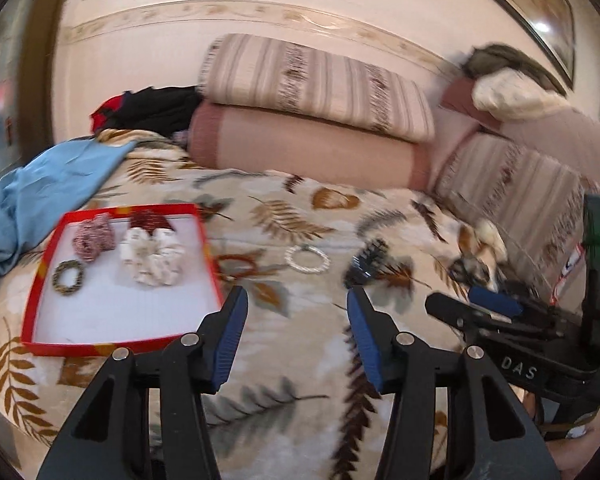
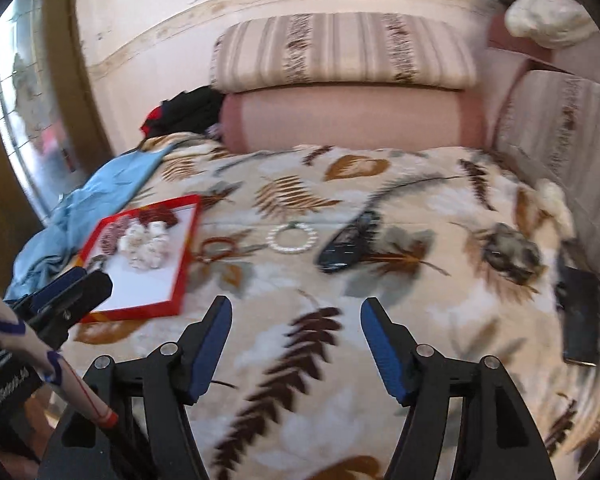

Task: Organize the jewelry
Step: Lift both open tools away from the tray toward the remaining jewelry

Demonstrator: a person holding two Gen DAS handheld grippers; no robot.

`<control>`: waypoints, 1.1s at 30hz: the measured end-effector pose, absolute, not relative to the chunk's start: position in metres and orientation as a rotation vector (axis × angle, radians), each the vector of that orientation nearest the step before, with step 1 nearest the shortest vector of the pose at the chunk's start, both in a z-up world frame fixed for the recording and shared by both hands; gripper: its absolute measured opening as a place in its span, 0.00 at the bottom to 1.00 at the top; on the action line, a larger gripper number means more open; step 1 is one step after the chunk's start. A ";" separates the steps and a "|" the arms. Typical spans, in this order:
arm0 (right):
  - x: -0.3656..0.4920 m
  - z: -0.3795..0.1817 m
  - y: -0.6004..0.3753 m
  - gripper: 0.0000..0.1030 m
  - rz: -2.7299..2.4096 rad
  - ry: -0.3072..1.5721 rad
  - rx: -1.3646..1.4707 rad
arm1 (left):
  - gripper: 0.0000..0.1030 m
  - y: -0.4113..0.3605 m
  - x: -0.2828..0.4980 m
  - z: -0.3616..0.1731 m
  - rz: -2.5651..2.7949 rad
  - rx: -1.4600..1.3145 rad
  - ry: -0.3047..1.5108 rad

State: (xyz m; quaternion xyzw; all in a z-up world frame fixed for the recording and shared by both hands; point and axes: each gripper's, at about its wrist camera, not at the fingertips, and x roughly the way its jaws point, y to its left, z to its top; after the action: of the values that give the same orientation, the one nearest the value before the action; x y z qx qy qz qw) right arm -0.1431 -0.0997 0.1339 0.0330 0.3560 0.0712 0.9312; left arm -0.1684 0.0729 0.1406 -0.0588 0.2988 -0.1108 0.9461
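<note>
Blue-padded, both the left gripper (image 1: 298, 300) and right gripper (image 2: 296, 312) hover spread and empty above the blanket (image 1: 300, 368). Beyond lie the pearl bracelet (image 1: 307, 258) and amber ring (image 1: 236, 266), just beside the red tray (image 1: 40, 276). I would descend straight and pinch the beads gently.

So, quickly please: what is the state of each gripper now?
Left gripper: open, holding nothing.
Right gripper: open, holding nothing.

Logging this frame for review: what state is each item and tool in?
Red tray: holds scrunchies and a small bracelet.
Pearl bracelet: on blanket, outside tray.
Orange ring: on blanket, beside tray.
Black hair clip: on blanket.
Left tool: open, empty.
Right tool: open, empty.
</note>
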 end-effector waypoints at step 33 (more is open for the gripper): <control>-0.163 0.129 -0.132 0.71 0.081 0.676 0.047 | 0.49 0.049 -0.165 0.127 -0.243 -0.031 0.677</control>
State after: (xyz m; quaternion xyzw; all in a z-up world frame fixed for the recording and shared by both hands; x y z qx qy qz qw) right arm -0.1632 -0.1319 0.1291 0.0231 0.3316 0.0399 0.9423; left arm -0.1651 0.0494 0.1271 -0.0151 0.3312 -0.1187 0.9360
